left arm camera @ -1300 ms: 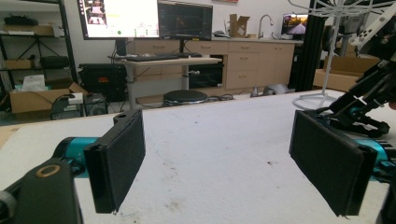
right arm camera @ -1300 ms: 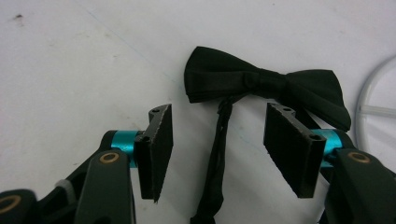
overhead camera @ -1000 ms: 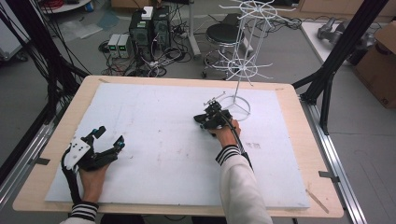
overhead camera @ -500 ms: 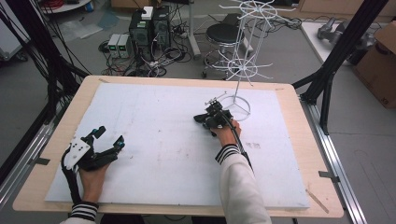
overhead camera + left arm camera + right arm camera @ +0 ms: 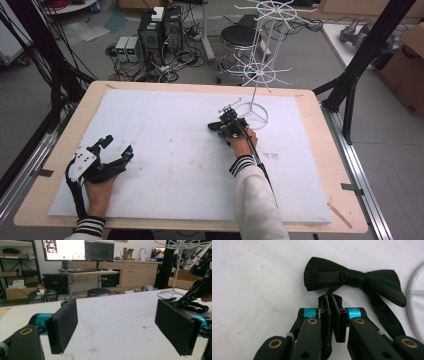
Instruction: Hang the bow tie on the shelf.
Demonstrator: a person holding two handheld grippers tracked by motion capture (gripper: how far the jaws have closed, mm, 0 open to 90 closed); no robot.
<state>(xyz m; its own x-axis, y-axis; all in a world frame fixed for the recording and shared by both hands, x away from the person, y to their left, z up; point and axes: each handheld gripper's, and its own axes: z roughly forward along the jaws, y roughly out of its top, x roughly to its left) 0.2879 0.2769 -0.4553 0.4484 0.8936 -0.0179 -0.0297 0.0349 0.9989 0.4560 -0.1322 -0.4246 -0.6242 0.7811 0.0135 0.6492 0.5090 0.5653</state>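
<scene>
So the black bow tie (image 5: 352,278) lies flat on the white bench (image 5: 165,130), just past the right tongs (image 5: 332,300), its long axis running left to right across the right gripper view. The right tongs are pinched together on a bit of its strap, right under the knot. The wire display stand (image 5: 257,75) sits just beside them, toward the upper right of the high view. The left tongs (image 5: 116,148) are well apart from all that, lower left, jaws spread wide on nothing. From the high view the tie is basically hidden behind the tongs.
</scene>
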